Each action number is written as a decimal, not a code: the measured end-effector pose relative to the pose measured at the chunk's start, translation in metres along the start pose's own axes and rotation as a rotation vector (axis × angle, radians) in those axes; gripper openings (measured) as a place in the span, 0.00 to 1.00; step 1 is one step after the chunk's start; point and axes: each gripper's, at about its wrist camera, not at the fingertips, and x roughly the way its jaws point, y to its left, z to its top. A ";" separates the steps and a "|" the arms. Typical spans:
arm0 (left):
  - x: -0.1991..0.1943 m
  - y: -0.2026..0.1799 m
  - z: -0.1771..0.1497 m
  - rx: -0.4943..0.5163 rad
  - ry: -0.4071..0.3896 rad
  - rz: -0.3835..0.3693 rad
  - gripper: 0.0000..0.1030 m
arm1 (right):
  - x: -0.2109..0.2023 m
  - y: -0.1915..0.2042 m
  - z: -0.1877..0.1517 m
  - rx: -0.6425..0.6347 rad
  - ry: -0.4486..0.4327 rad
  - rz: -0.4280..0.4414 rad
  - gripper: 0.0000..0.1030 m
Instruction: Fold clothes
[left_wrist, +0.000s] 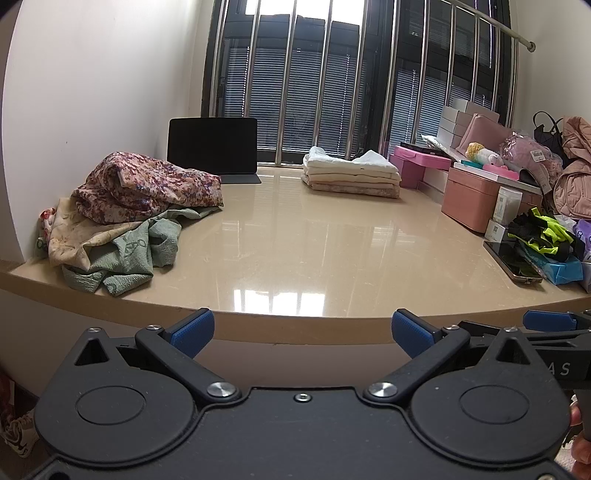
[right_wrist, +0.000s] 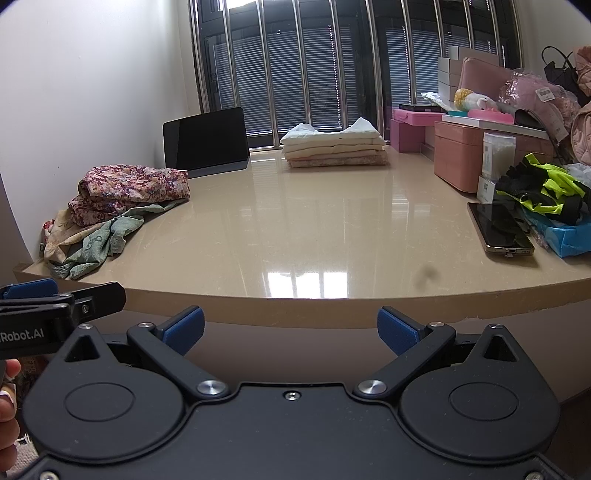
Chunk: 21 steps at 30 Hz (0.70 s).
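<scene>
at the left of the counter (left_wrist: 295, 236) a heap of unfolded clothes (left_wrist: 129, 214) lies crumpled, a floral piece on top of a cream one and a green one, so by the look of it that much is left to fold. further right, near the window, a neat stack of folded clothes (left_wrist: 351, 173) counts as done. the left gripper (left_wrist: 303, 330) and right gripper (right_wrist: 291, 326) hang off the near edge, jaws wide apart and empty, well apart from the heap.

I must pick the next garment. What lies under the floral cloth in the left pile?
Under the floral cloth lie a beige printed cloth and a green one. Anything deeper is covered.
</scene>
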 end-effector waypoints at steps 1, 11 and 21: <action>0.000 0.000 0.000 0.000 0.000 0.000 1.00 | 0.000 0.000 0.000 -0.003 -0.002 -0.002 0.98; 0.000 -0.001 -0.002 0.000 -0.001 0.000 1.00 | 0.000 0.000 -0.001 -0.002 -0.002 -0.001 0.98; 0.000 -0.001 -0.004 -0.001 0.000 0.000 1.00 | -0.001 0.000 -0.003 0.000 0.000 0.000 0.98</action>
